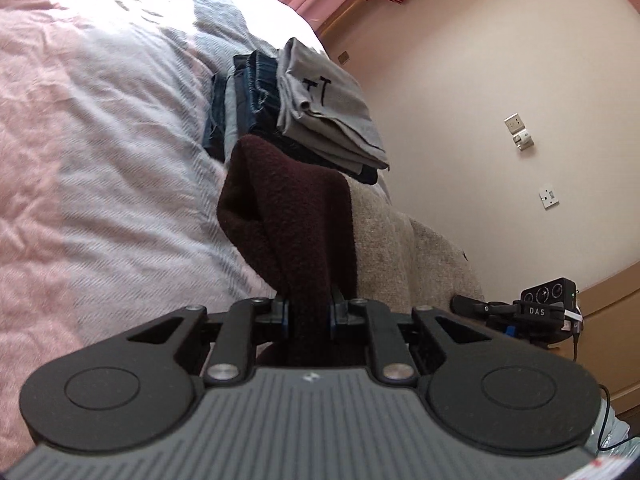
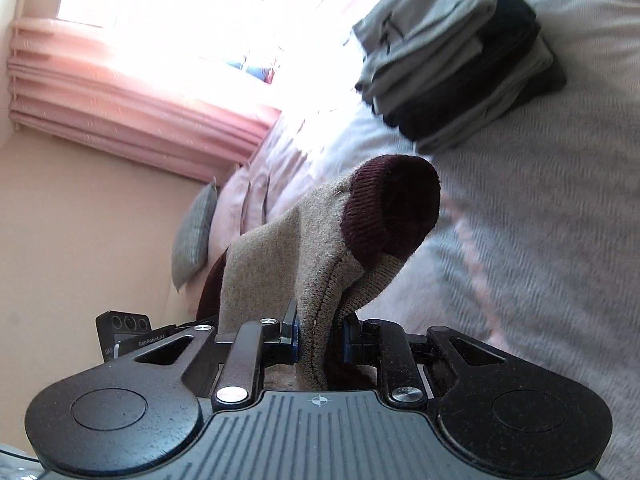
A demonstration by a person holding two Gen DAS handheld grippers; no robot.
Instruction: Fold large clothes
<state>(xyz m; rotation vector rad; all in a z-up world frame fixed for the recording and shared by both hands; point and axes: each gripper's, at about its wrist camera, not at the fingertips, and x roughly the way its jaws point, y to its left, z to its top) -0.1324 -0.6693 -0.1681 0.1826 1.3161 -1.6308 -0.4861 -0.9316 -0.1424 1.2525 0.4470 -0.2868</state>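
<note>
A knitted sweater, beige with dark maroon trim, hangs between my two grippers above the bed. My left gripper [image 1: 309, 314] is shut on a maroon part of the sweater [image 1: 288, 216], which rises in a bunched fold ahead of the fingers, with beige knit trailing off to the right. In the right wrist view my right gripper [image 2: 320, 338] is shut on the sweater's [image 2: 288, 248] beige edge, next to a maroon ribbed band that curls over the fingers. The other gripper [image 1: 548, 308] shows at the right edge of the left wrist view.
A stack of folded clothes [image 1: 320, 120], grey on top of dark blue and black pieces, lies on the bed [image 1: 100, 160] beyond the sweater; the stack [image 2: 452, 56] also shows in the right wrist view. Pink curtains [image 2: 120, 92], a grey pillow [image 2: 192, 236] and a wall with sockets [image 1: 518, 132] surround the bed.
</note>
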